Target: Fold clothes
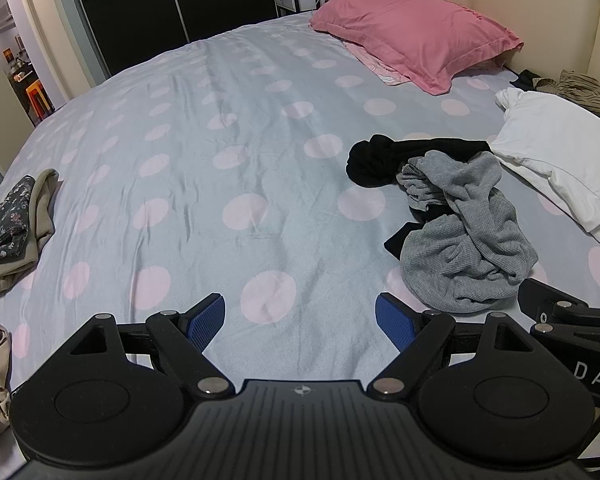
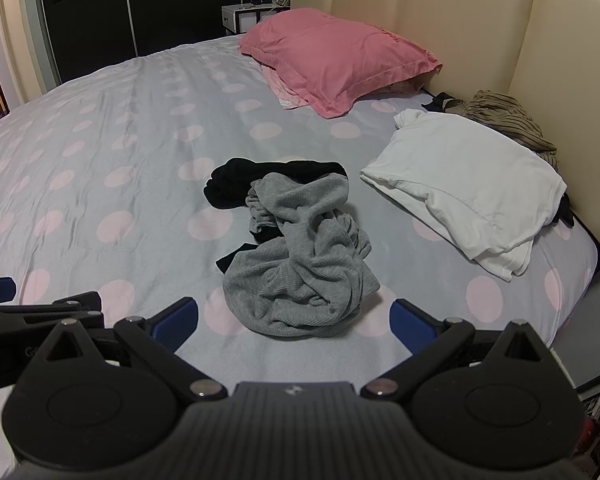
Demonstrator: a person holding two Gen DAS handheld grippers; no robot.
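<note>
Both grippers, left (image 1: 300, 320) and right (image 2: 294, 320), hover with fingers wide, empty, over the bed (image 1: 220, 128). Only the left view shows the floral garment (image 1: 4, 220); the grey top (image 2: 300, 260) sits centred in the right.

Dotted bed (image 2: 100, 160) with pillows (image 2: 340, 64), scattered clothes (image 2: 304, 272)
</note>
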